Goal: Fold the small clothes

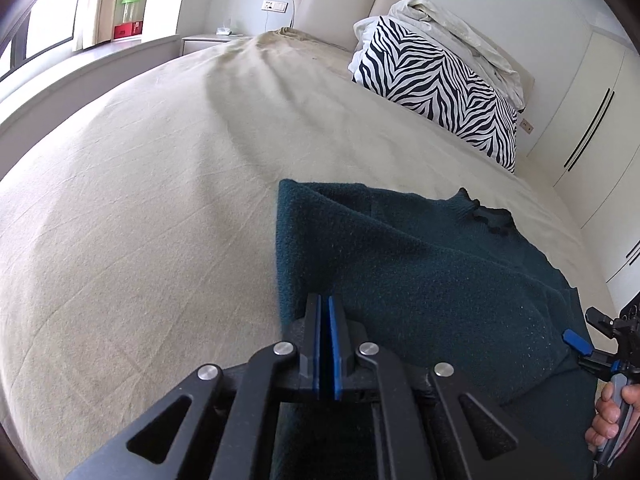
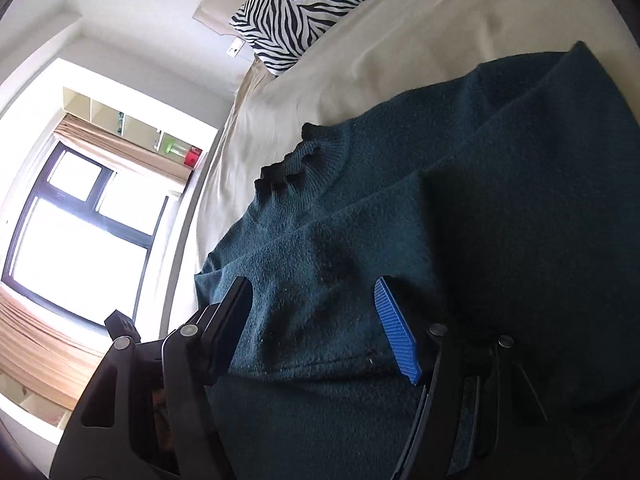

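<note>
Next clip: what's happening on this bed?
A person with a handheld gripper in each hand is working on a dark teal sweater spread on the beige bed. The left gripper has its jaws closed at the sweater's near edge; whether fabric is pinched is unclear. The right gripper is open over the sweater's body. A zebra-print pillow sits at the headboard.

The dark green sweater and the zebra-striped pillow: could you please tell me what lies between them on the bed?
Only bare beige bedsheet separates the sweater from the zebra-striped pillow, seen best in the left wrist view.
</note>
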The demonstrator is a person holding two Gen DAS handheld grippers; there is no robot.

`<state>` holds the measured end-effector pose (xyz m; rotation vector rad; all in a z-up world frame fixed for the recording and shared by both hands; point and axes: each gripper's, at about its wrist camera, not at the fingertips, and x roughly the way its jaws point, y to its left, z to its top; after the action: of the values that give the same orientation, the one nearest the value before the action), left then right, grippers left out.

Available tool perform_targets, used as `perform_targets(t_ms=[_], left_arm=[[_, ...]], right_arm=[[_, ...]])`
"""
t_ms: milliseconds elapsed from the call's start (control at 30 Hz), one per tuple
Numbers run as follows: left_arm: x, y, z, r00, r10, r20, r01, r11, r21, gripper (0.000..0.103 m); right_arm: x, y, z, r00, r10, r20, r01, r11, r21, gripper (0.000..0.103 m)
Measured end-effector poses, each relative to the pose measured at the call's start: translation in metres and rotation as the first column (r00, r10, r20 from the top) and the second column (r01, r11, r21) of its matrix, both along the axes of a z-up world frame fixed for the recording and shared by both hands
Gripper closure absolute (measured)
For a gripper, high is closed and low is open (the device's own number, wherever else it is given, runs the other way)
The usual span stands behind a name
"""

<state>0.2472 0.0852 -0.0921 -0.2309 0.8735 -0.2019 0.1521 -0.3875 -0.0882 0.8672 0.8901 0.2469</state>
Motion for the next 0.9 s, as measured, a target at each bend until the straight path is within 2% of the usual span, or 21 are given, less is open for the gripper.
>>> perform_targets(t_ms=[33,67,100,133,233,333,533,633,800,900], left_arm=[[-0.010,0.001,0.005,1.000,-0.003,0.009,0.003,1.000,0.015,0.084],[-0.022,0.002,0.012,1.000,0.005,0.022,-0.006,0.999,0.047,0.058],[-0.036,0.003,0.020,0.999,0.010,0.053,-0.014,0.998,0.067,0.038],[-0.051,0.006,0.027,0.996,0.012,0.086,-0.018,0.997,0.073,0.035],[-0.090,0.015,0.041,0.995,0.013,0.101,-0.017,0.999,0.042,0.035],[-0.130,0.019,0.045,0.997,0.008,0.083,-0.011,0.999,0.031,0.035],[-0.201,0.025,0.032,0.999,-0.028,-0.024,0.028,0.999,0.016,0.034],[-0.230,0.030,0.026,0.997,-0.032,-0.066,0.033,0.999,0.009,0.033],[-0.267,0.033,0.009,0.980,-0.076,-0.182,0.066,0.996,-0.060,0.033],[-0.285,0.033,0.006,0.974,-0.108,-0.199,0.094,0.992,-0.082,0.033]], right_arm=[[-0.012,-0.005,0.003,1.000,-0.021,-0.003,0.021,1.000,-0.011,0.041],[-0.025,-0.011,0.005,0.999,-0.039,-0.007,0.038,0.999,-0.015,0.040],[-0.039,-0.016,0.007,0.998,-0.064,-0.027,0.063,0.998,-0.021,0.040],[-0.054,-0.022,0.009,0.996,-0.083,-0.028,0.083,0.996,-0.018,0.040],[-0.104,-0.037,0.017,0.991,-0.132,-0.015,0.132,0.991,0.023,0.040],[-0.154,-0.040,0.019,0.988,-0.154,-0.022,0.155,0.987,0.034,0.040],[-0.236,-0.027,0.023,0.988,-0.136,-0.072,0.127,0.986,-0.111,0.040],[-0.271,-0.028,0.025,0.986,-0.144,-0.087,0.131,0.981,-0.141,0.040],[-0.324,-0.038,0.028,0.976,-0.189,-0.110,0.167,0.968,-0.185,0.040],[-0.349,-0.045,0.028,0.971,-0.201,-0.126,0.177,0.968,-0.180,0.040]])
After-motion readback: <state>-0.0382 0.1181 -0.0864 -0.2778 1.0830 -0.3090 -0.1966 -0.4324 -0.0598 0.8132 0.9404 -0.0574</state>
